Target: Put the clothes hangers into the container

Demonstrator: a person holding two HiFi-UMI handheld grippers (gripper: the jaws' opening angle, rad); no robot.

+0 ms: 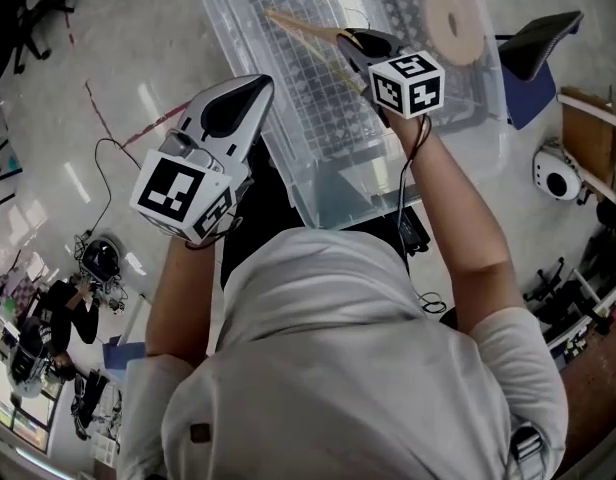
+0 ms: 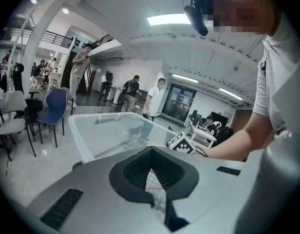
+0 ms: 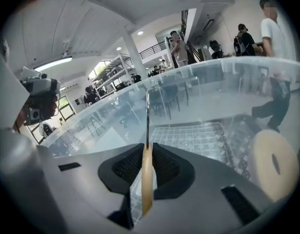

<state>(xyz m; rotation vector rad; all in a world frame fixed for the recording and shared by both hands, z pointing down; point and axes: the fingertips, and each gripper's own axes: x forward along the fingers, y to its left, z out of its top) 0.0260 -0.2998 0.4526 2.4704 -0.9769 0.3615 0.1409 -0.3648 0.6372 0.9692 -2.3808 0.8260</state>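
Wooden hanger [image 1: 303, 28] in right hand-held gripper [image 1: 360, 44]

Clear container [image 1: 340, 196] on the glossy floor [image 1: 108, 48]

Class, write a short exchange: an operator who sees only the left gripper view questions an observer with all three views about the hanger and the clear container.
Operator: I see the container in front of me. Does the right gripper hold anything?
Observer: Yes. Its own view shows it shut on a wooden hanger, with the wire hook pointing ahead.
Operator: Is anything lying inside the container?
Observer: A beige ring lies on its gridded bottom, toward the right in the head view.
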